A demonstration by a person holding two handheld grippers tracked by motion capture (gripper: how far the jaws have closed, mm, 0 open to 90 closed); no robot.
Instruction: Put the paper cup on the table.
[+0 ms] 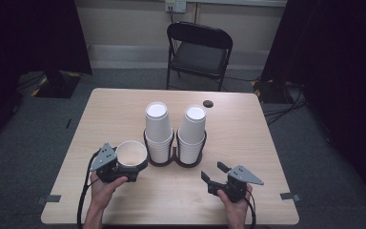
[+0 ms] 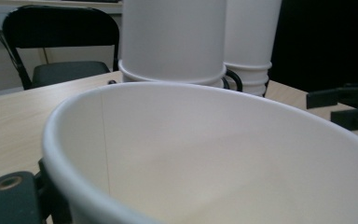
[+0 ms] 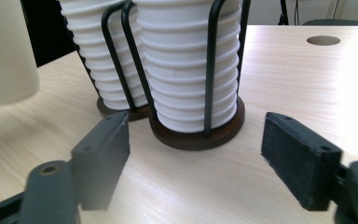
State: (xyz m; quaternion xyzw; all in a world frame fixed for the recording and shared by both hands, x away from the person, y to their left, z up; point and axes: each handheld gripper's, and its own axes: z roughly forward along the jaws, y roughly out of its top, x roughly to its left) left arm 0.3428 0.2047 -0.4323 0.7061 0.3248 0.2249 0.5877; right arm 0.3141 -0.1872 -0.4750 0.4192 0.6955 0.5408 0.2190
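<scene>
Left gripper view first: the cup (image 2: 214,158) sits right in my left tongs (image 1: 132,168), its open mouth tipped up toward the camera, and the tongs are clamped on its wall near the rim. It is thin white paper, so I judge it very light, easy to crush, and a bit slick on the outside. The rolled rim is the stiffest part, so that, or just under it, is where a hold should go, with gentle pressure only. My left hand (image 1: 106,188) comes in low, tongs pointing forward and level, holding the cup just beside the nearer left stack (image 1: 158,136).

My right tongs (image 3: 196,161) stand wide apart with nothing between the jaws, only bare table (image 3: 307,88) beneath them. My right hand (image 1: 236,205) holds them low and angled forward, toward the rack (image 3: 193,135).

Just ahead of the right tongs is the right stack (image 3: 186,70) of upside-down cups in the wire rack, with the left stack behind it. These nested cups will likely cling together, so lifting one may drag its neighbour.

Farther off, beyond the table, stands a chair (image 1: 199,52).
</scene>
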